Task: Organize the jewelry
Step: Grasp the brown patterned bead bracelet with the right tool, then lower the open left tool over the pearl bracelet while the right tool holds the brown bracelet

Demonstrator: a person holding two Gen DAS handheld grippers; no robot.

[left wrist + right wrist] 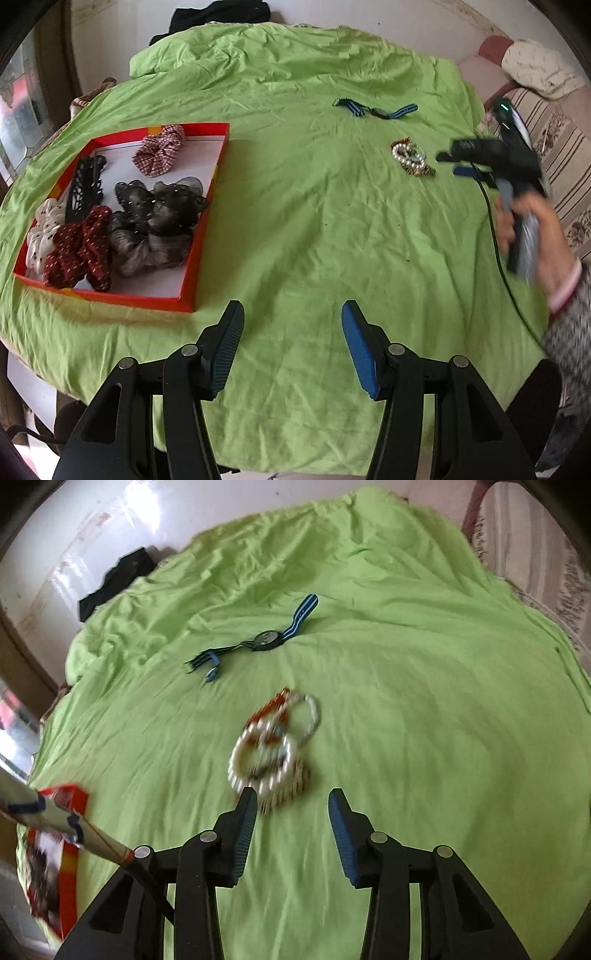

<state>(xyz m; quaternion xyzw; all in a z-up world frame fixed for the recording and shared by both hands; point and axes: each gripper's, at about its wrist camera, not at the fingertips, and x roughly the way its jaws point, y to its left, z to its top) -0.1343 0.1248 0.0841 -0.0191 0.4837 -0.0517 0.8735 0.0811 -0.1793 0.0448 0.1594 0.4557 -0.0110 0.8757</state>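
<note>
1. Right gripper (291,805) poised above the bracelet pile (275,746), jaws apart, nothing between them; the left finger's tip overlaps the pile's near edge, contact impossible to tell through the blur. Likely lined up for a pick.
2. Left gripper (291,321) held low over bare green sheet (295,229), jaws apart and empty, just beside the red tray (207,206). Probably waiting clear of the other's reach.
3. Tray already loaded with scrunchies (159,206) and a black hair clip (85,184); judged the sorting destination.
4. Striped watch (269,640) lying flat, beyond the bracelets, apart from them; not yet sorted.
5. Bracelet pile smeared by motion: count and kinds unclear, pearl-like beads and something gold-brown at most.
6. Tray nearly cut off in the right view. Dark cloth (218,14) at the bed's far edge unidentifiable.
</note>
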